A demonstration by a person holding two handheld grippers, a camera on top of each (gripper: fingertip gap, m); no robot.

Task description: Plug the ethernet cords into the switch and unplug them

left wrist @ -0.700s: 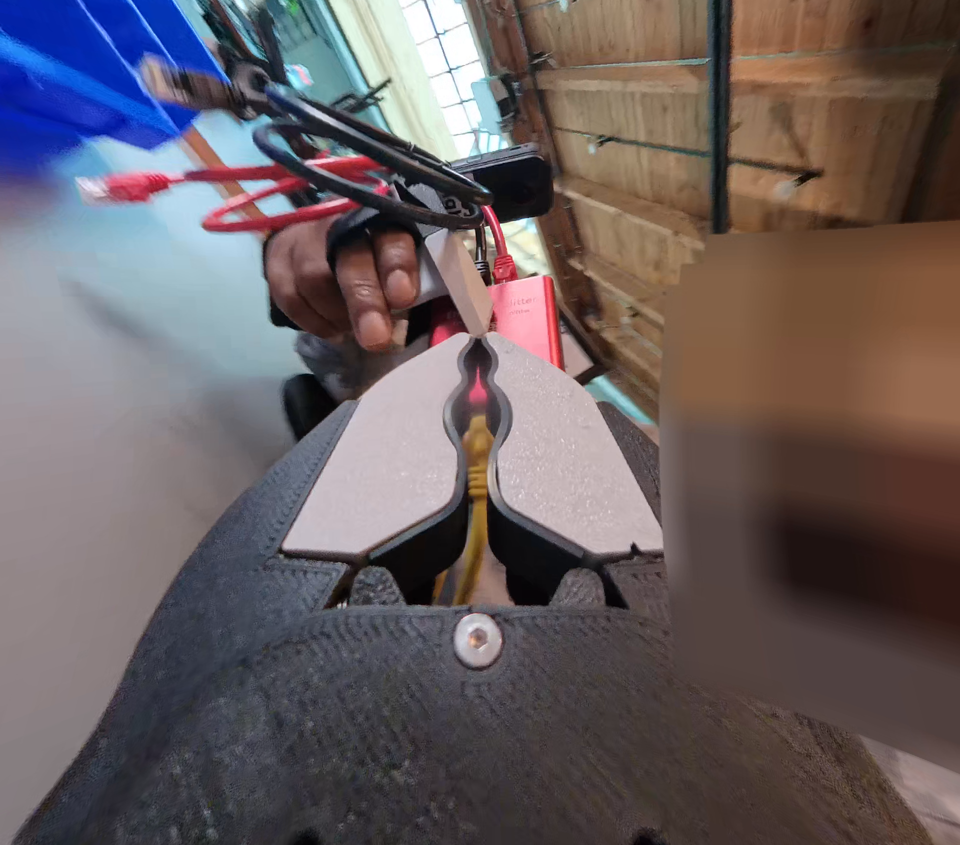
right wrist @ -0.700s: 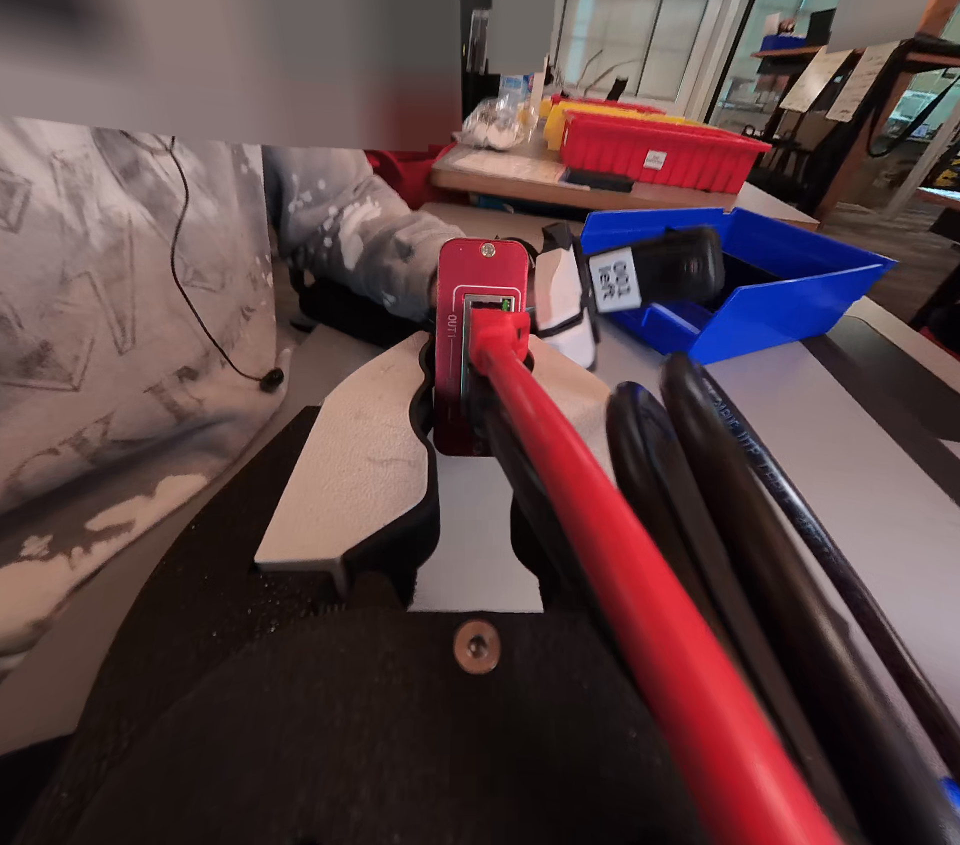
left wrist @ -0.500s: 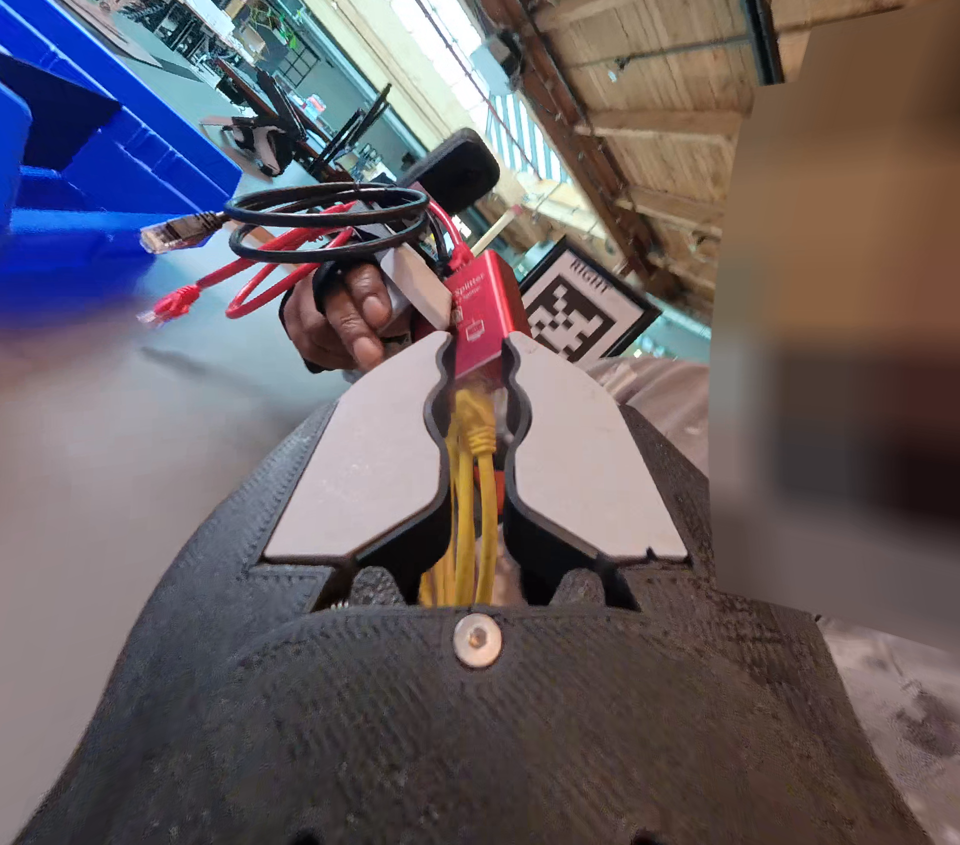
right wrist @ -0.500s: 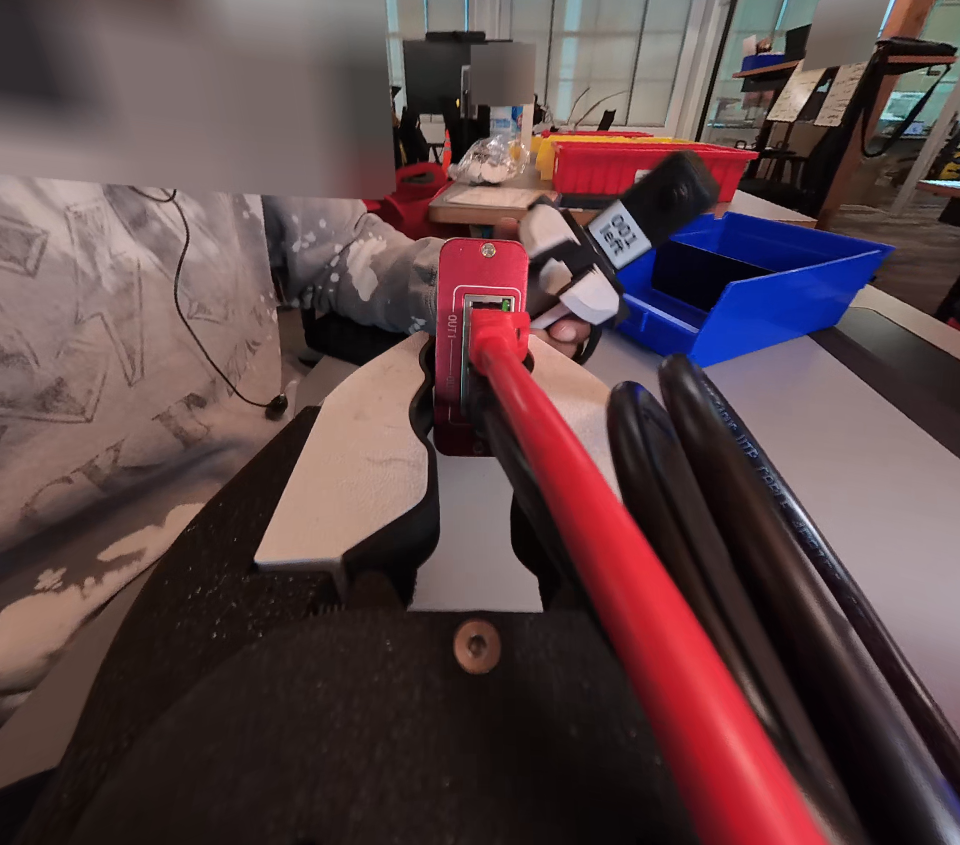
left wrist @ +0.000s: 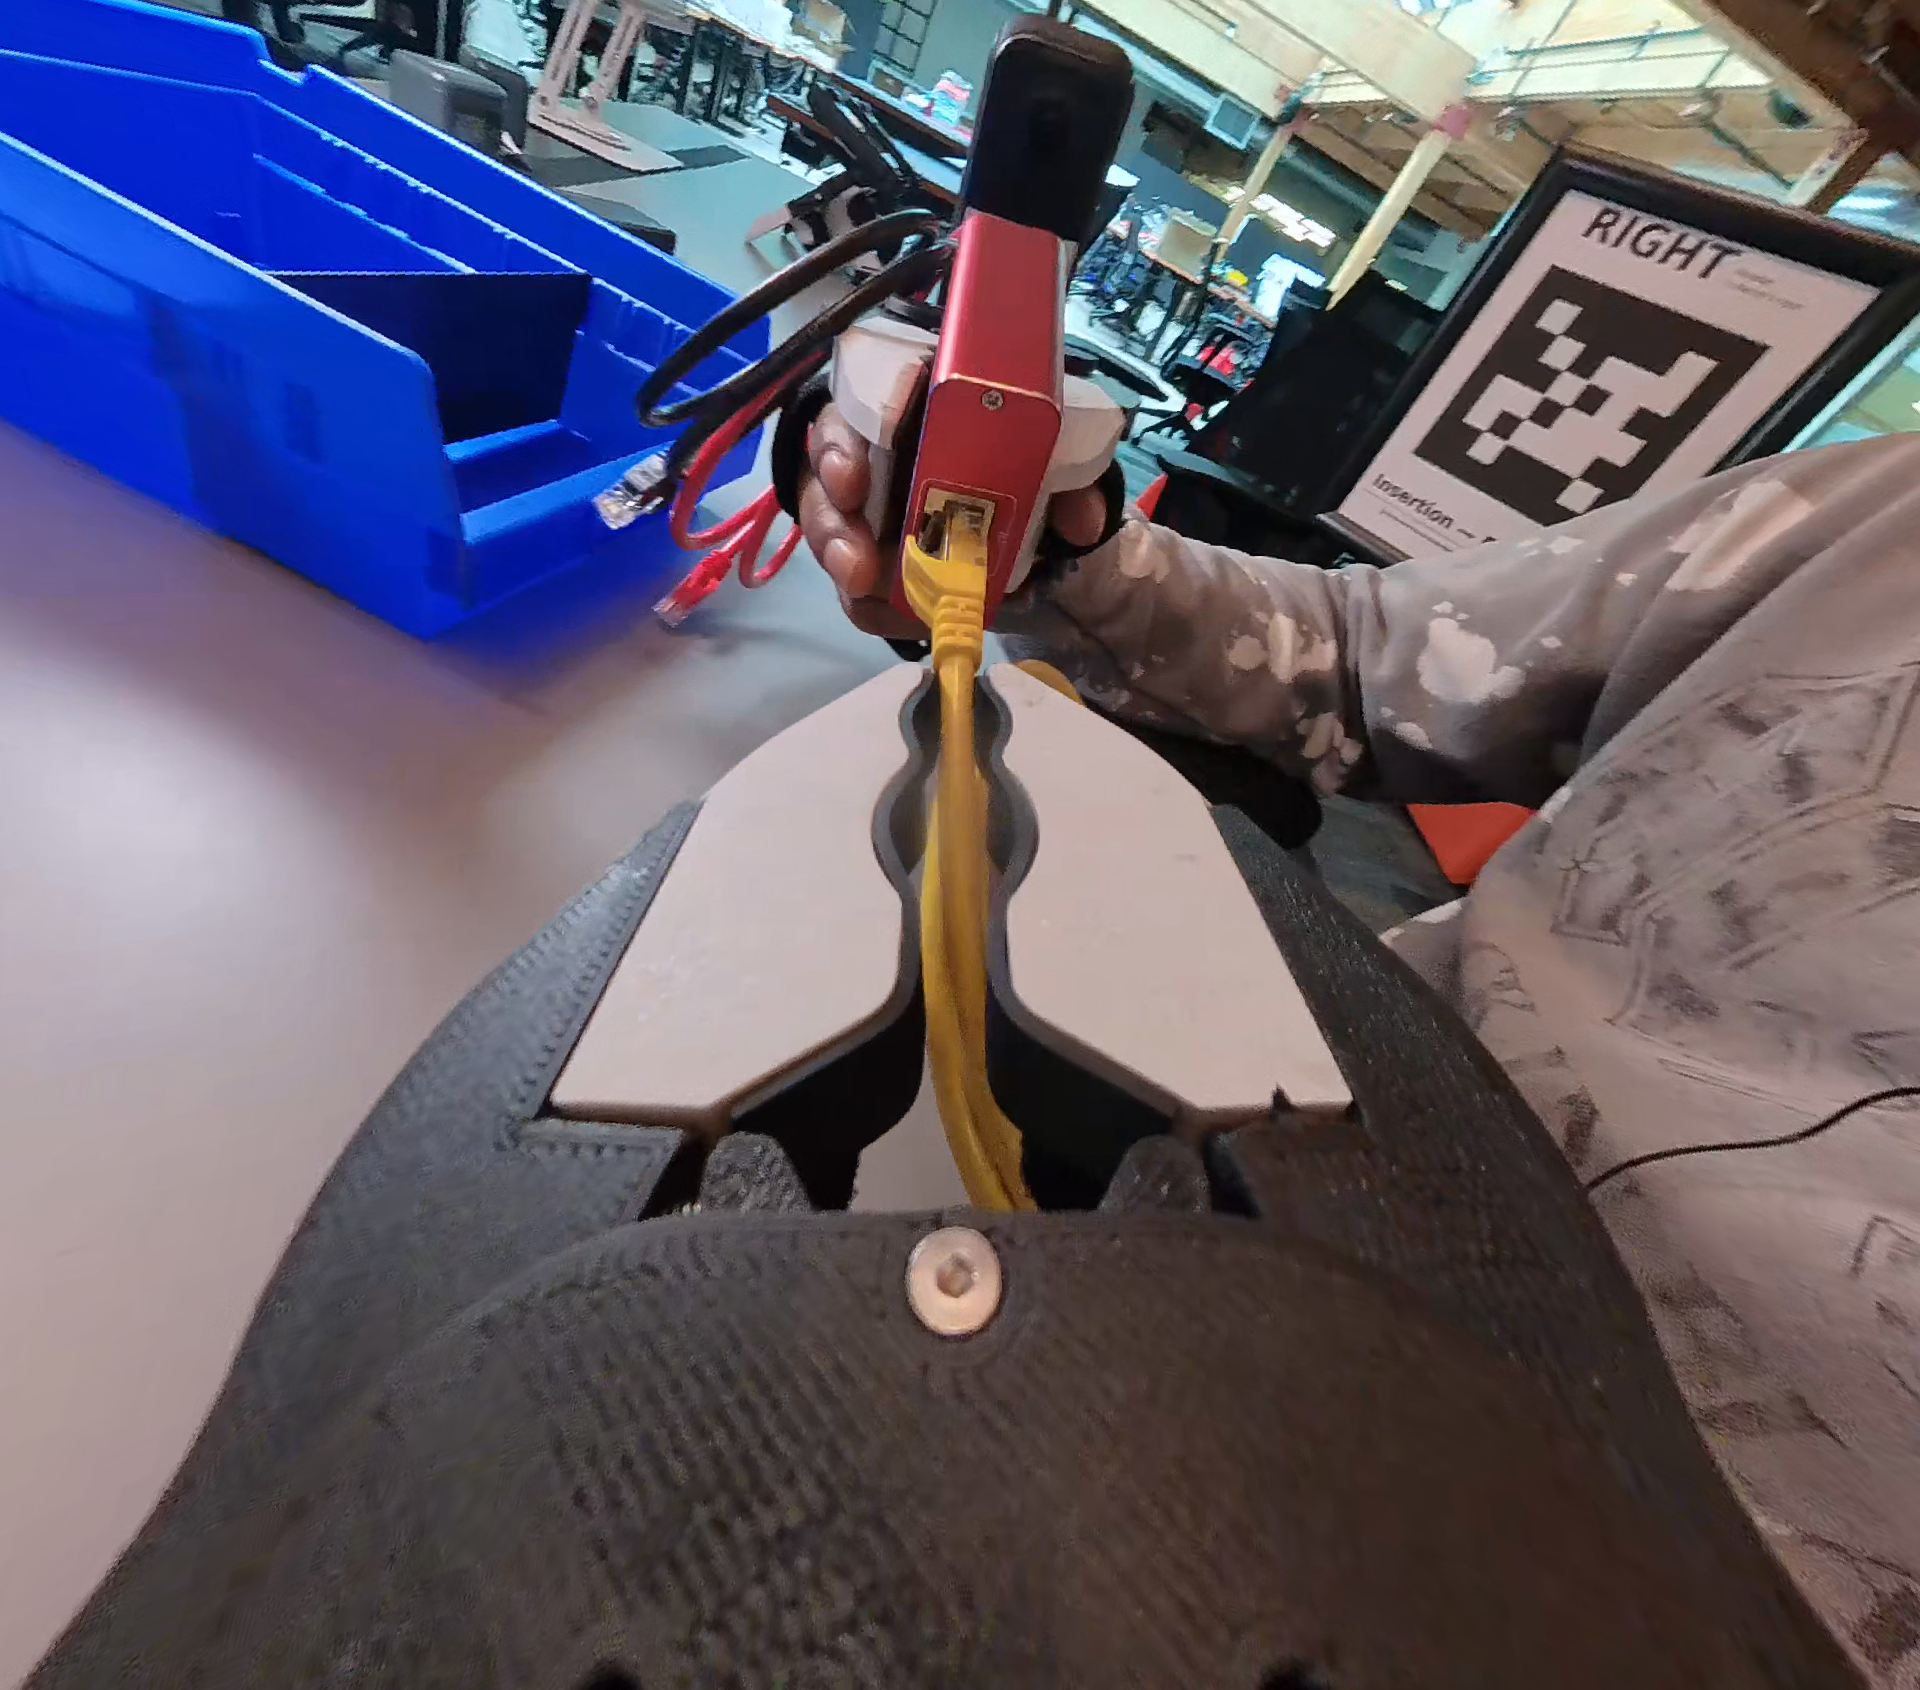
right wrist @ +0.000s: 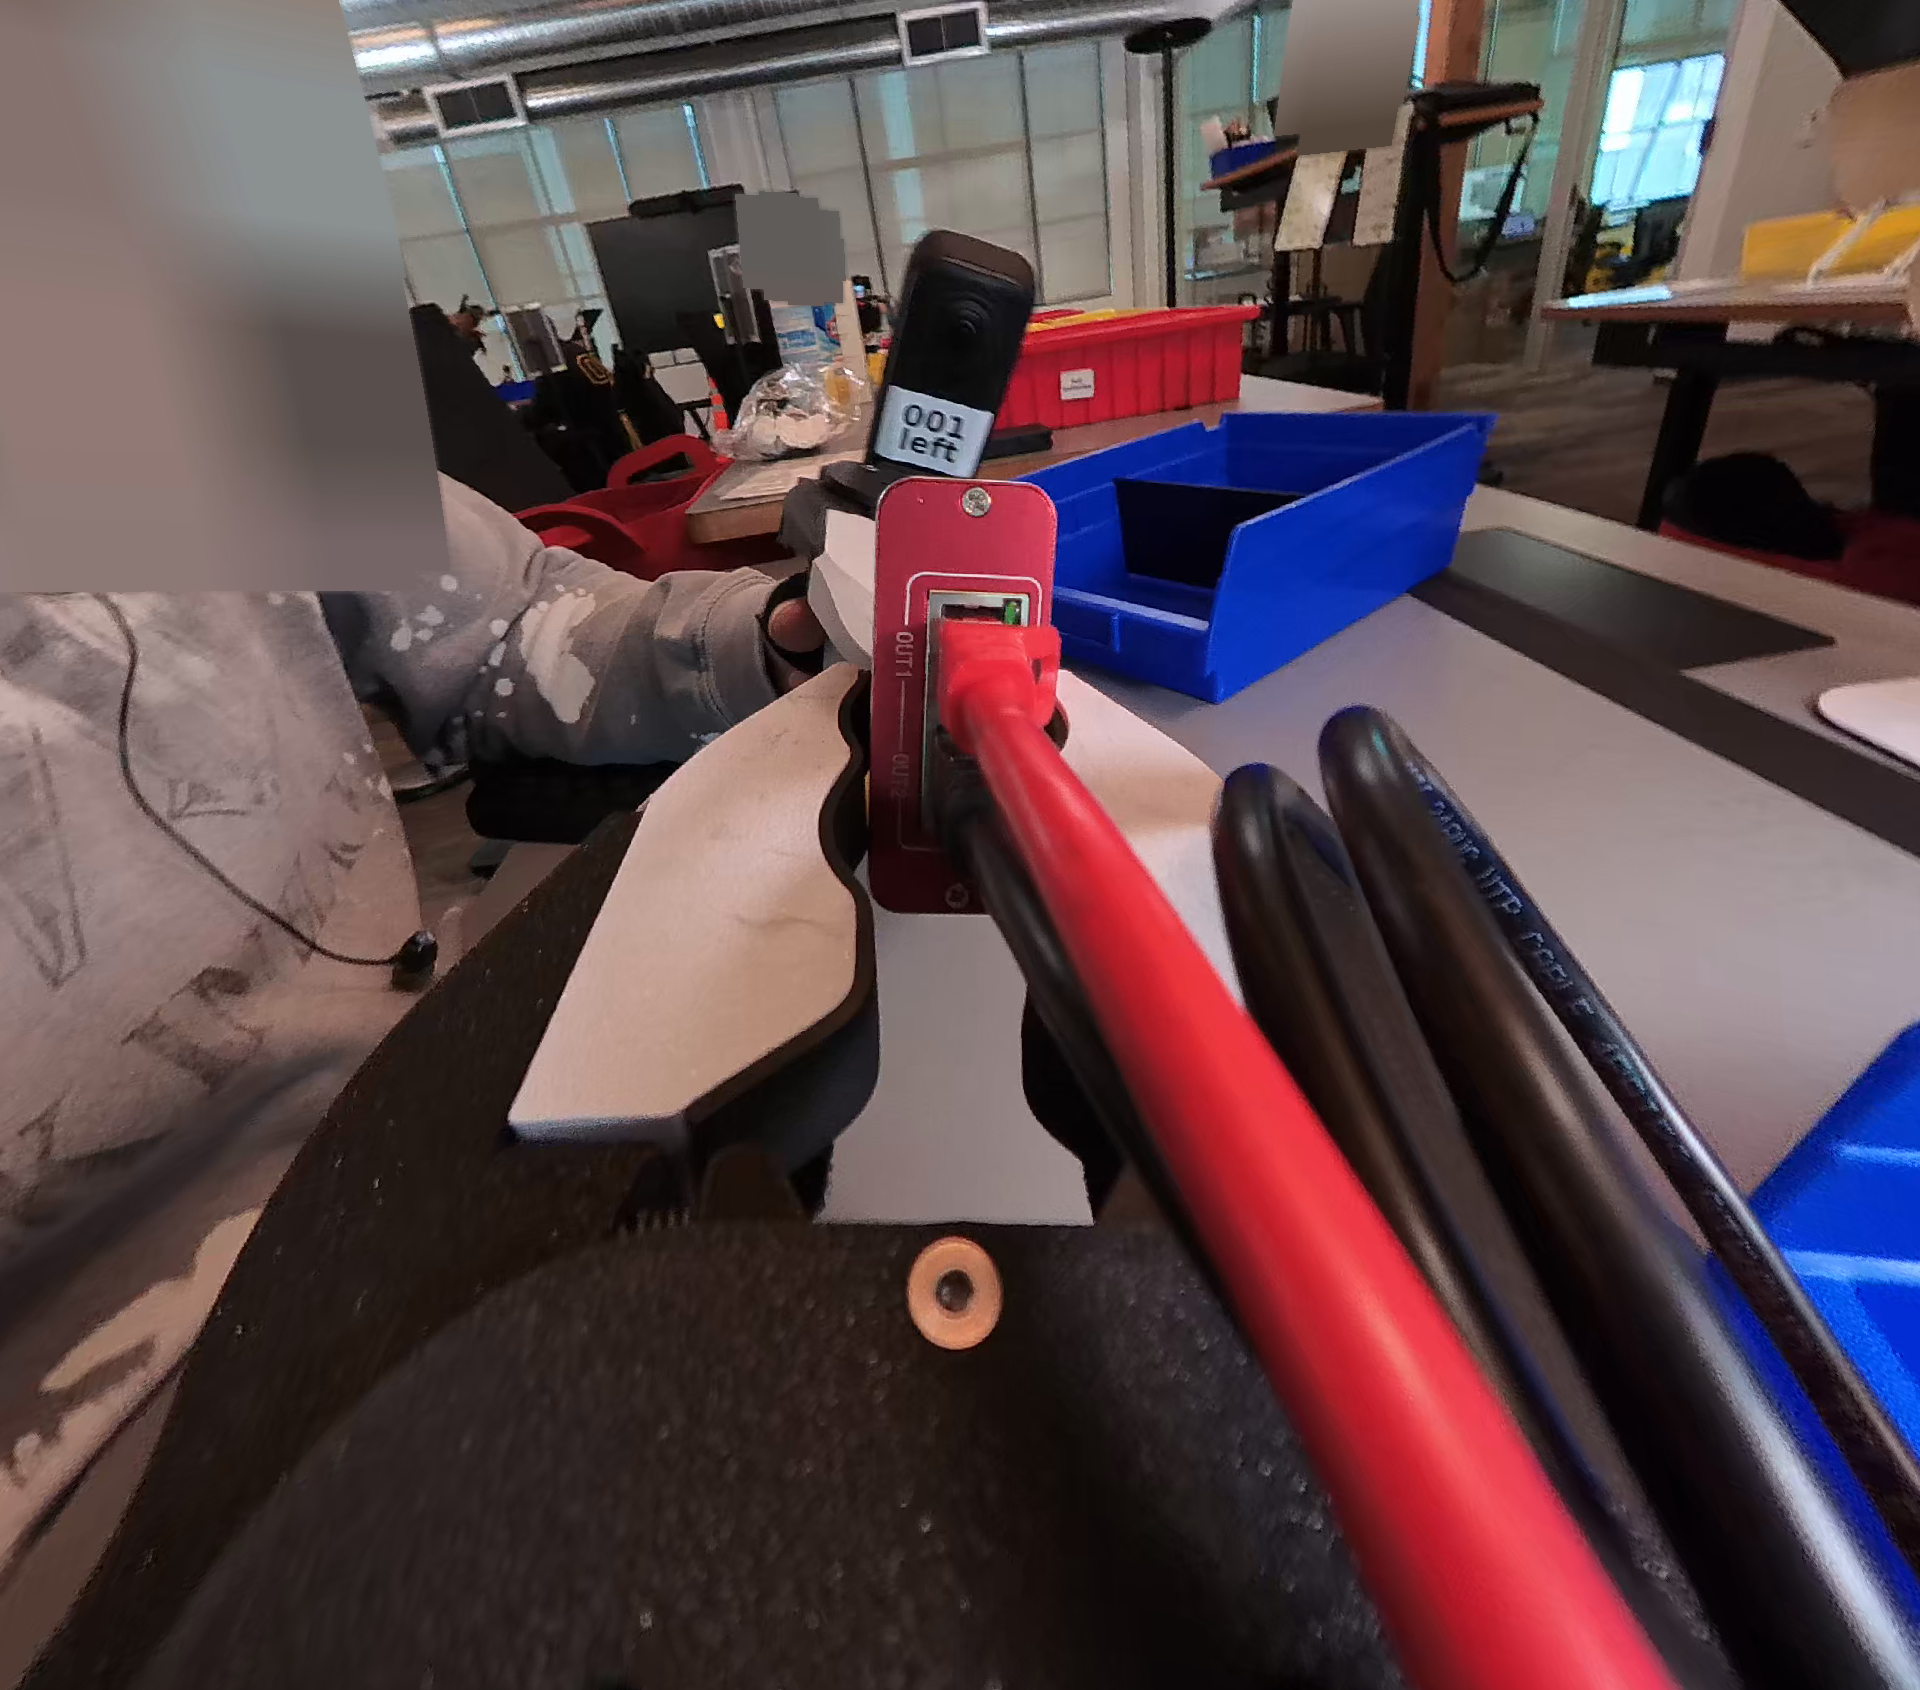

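The switch [right wrist: 964, 695] is clamped by the right gripper [right wrist: 961, 799] for steadiness while the yellow cord [left wrist: 954, 861], pinched in the left gripper [left wrist: 954, 705], sits plugged into it.

The red cord [right wrist: 1226, 1069] and the black cord [right wrist: 1507, 1069] run out of the right wrist picture at its lower right, their far ends unseen there. The switch's [right wrist: 961, 705] lower port is covered by the red cord, and the right finger [right wrist: 1132, 799] mostly hides behind both. The yellow cord [left wrist: 956, 861] drops behind the left gripper's [left wrist: 954, 695] body.
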